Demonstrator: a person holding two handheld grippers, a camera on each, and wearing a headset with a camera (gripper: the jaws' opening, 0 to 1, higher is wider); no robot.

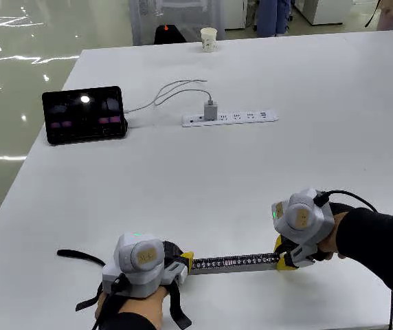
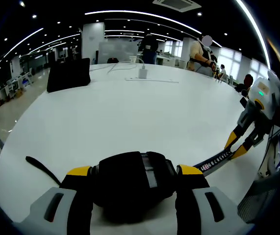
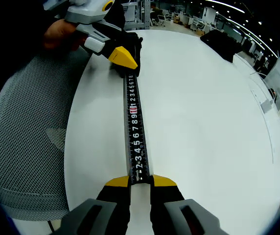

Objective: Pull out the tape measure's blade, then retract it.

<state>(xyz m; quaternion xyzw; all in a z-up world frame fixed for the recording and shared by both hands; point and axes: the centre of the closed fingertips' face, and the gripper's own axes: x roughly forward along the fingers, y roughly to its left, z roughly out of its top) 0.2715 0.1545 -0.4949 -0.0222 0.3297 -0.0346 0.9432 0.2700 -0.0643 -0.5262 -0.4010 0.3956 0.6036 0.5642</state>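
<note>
Tape measure [image 2: 130,188] body clamped in left tool [image 2: 135,171], near the surface's [image 1: 251,179] front edge | blade [image 3: 135,132] drawn out along that edge | right tool [image 3: 140,181] pinching the blade's tip, jaws tight on it, looks pretty straight

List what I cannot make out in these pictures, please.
- End hook of the blade: right gripper view, covered by the shut tips of the right gripper.
- Sides of the tape measure case: left gripper view, covered by the left gripper clamping it.
- Screen of the tablet: head view, icons too small to read.
- Contents of the paper cup: head view, hidden by its wall.
</note>
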